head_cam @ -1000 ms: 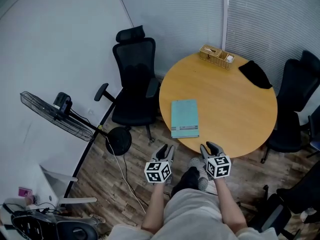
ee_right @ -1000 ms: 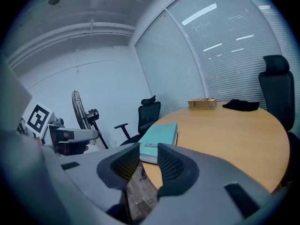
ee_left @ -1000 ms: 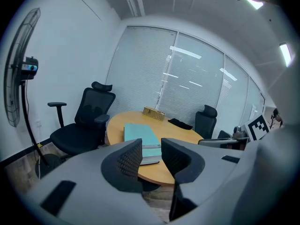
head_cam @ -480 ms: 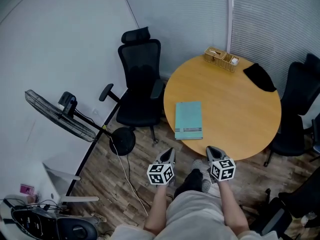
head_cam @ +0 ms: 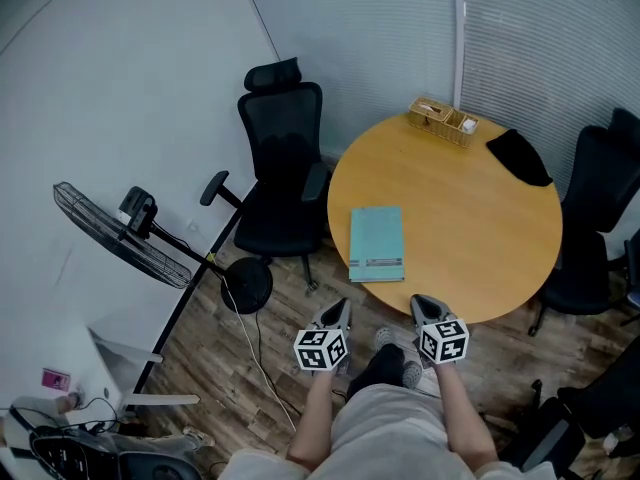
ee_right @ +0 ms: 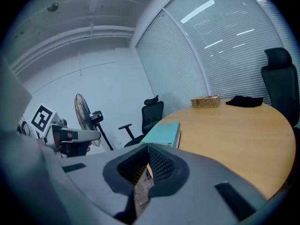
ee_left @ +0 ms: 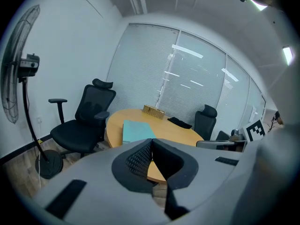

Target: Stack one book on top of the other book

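Note:
A teal book (head_cam: 377,243) lies flat near the front-left edge of the round wooden table (head_cam: 480,238). Only one teal cover shows, and I cannot tell whether another book lies under it. My left gripper (head_cam: 338,310) hangs over the floor just short of the table's near edge, shut and empty. My right gripper (head_cam: 422,306) is beside it at the table rim, also shut on nothing. In the left gripper view the shut left gripper (ee_left: 151,142) points at the book (ee_left: 136,130). In the right gripper view the right gripper (ee_right: 147,146) has the book (ee_right: 161,133) just beyond it.
A wicker basket (head_cam: 440,120) and a black cloth (head_cam: 518,155) sit at the table's far side. Black office chairs stand at the left (head_cam: 285,173) and right (head_cam: 590,218). A standing fan (head_cam: 120,233) with a cable is on the wooden floor to the left.
Both grippers' jaws have gone from spread to shut, with nothing between them. The hands have stayed in front of the table and the book has not moved.

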Tool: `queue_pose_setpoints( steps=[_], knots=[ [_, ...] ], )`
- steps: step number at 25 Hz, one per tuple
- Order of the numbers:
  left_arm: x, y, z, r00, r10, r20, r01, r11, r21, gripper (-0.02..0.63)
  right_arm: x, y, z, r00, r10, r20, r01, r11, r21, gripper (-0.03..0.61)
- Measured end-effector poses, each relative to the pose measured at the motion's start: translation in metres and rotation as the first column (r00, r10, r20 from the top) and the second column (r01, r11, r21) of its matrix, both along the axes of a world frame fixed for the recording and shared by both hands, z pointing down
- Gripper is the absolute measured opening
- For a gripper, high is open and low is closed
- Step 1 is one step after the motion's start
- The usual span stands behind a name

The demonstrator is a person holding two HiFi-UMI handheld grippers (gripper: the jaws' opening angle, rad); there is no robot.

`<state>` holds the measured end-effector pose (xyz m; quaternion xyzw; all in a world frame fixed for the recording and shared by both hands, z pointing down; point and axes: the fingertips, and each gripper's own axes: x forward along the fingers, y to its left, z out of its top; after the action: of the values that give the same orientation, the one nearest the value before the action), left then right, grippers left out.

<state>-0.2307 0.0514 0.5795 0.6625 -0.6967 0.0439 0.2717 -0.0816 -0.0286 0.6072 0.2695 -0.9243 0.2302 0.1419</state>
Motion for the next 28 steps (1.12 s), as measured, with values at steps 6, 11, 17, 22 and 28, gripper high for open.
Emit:
queue_pose_setpoints(
  steps=[6,11,17,22,28],
  knots=[
    [0.002,-0.0022,-0.0016,1.0,0.007,0.018,-0.007,1.0,0.001,0.029,-0.0014,0.0009,-0.0018,1.0,-0.009,0.007,0.008,1.0,0.005,0.02],
    [-0.0001,-0.0037,-0.0016,1.0,0.007,0.013,-0.008,1.0,0.009,0.029,-0.0028,0.0007,-0.0001,1.0,-0.01,0.004,0.01,1.0,0.004,0.02],
    [-0.002,-0.0028,-0.0015,1.0,0.009,0.007,-0.009,1.0,0.013,0.029,-0.0059,-0.0006,-0.0026,1.0,-0.011,0.01,0.011,1.0,0.004,0.02],
    [-0.0068,-0.0024,-0.0006,1.0,0.001,-0.002,-0.001,1.0,0.022,0.029,-0.0088,0.0005,-0.0017,1.0,-0.02,0.003,0.02,1.0,0.01,0.02],
    [-0.0058,-0.0041,-0.0025,1.0,0.006,-0.002,-0.006,1.0,0.026,0.028,-0.0076,-0.0002,-0.0027,1.0,-0.021,-0.002,0.021,1.0,0.013,0.02]
  ],
)
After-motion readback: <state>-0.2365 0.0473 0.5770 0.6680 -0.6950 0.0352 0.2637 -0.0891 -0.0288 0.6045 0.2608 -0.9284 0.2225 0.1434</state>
